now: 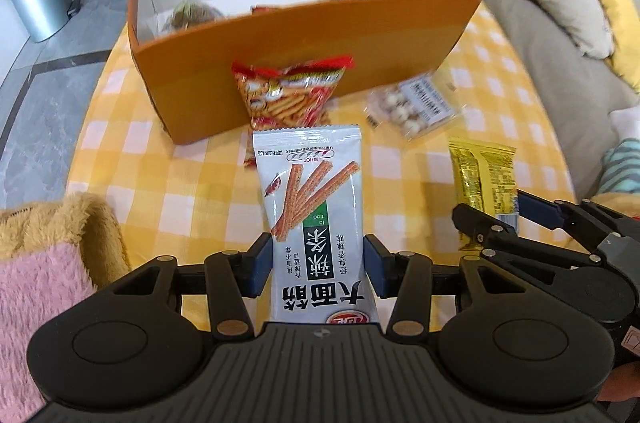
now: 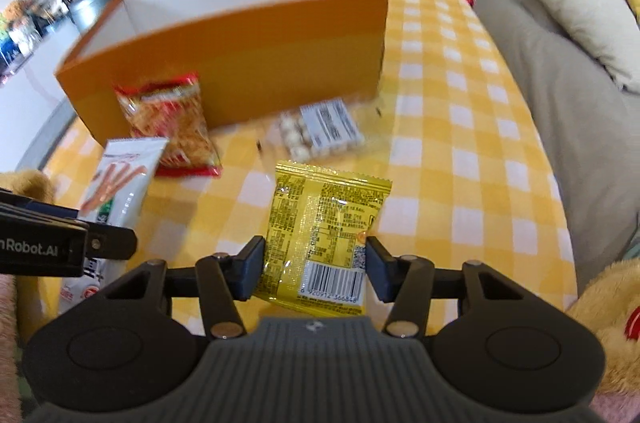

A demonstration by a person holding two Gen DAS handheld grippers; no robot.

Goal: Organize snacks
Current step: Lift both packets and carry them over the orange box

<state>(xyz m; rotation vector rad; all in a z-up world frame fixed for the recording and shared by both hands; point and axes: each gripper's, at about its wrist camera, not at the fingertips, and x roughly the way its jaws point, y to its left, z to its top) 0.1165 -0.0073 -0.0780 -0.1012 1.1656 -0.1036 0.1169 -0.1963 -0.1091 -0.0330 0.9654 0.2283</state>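
Each hand-held gripper grips a packet above the desk [image 1: 192,183], short of the orange box [image 1: 280,75]. The left hand-held gripper [image 1: 318,265] pinches a white stick-snack packet [image 1: 312,207] by its edges; the right hand-held gripper [image 2: 316,263] clamps a yellow packet [image 2: 324,223]. Both wrappers are slick, glossy film, flat and floppy, so I reckon either could buckle and slide free, or catch the box's stiff cardboard wall on the way in. A red crinkly packet [image 1: 286,91] leans against that wall, beside a clear tray of pale round sweets [image 1: 412,107].
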